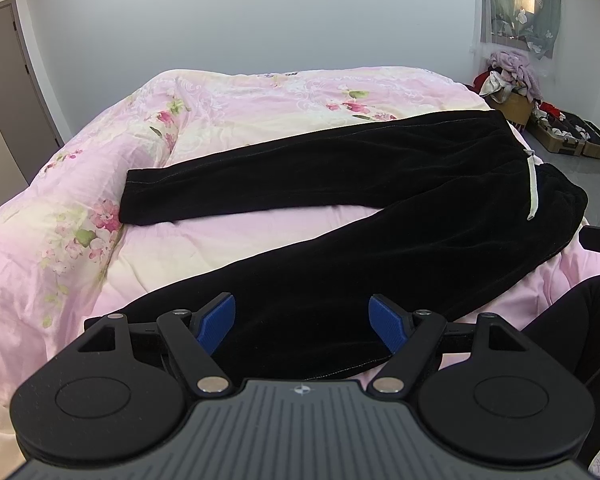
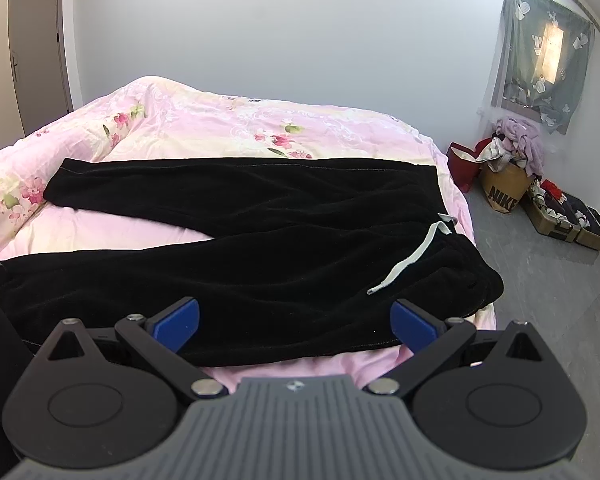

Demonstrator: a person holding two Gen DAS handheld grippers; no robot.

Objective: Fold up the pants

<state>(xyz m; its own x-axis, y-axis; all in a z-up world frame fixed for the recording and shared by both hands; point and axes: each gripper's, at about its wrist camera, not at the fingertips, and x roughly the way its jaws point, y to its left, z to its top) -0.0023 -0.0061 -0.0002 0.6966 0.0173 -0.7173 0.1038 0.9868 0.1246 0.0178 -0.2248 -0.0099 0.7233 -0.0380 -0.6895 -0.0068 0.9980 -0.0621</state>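
Observation:
Black pants lie spread on a pink floral quilt, legs apart in a V toward the left, waistband at the right with a white drawstring. My left gripper is open, hovering over the near leg close to its hem. In the right wrist view the same pants and white drawstring show. My right gripper is open above the near edge of the hip and waist part. Neither gripper holds cloth.
The quilt covers a bed that fills most of the view. Right of the bed is grey floor with a cardboard box of clothes and open cases. A grey door stands at far left. A person's dark clothing shows at right.

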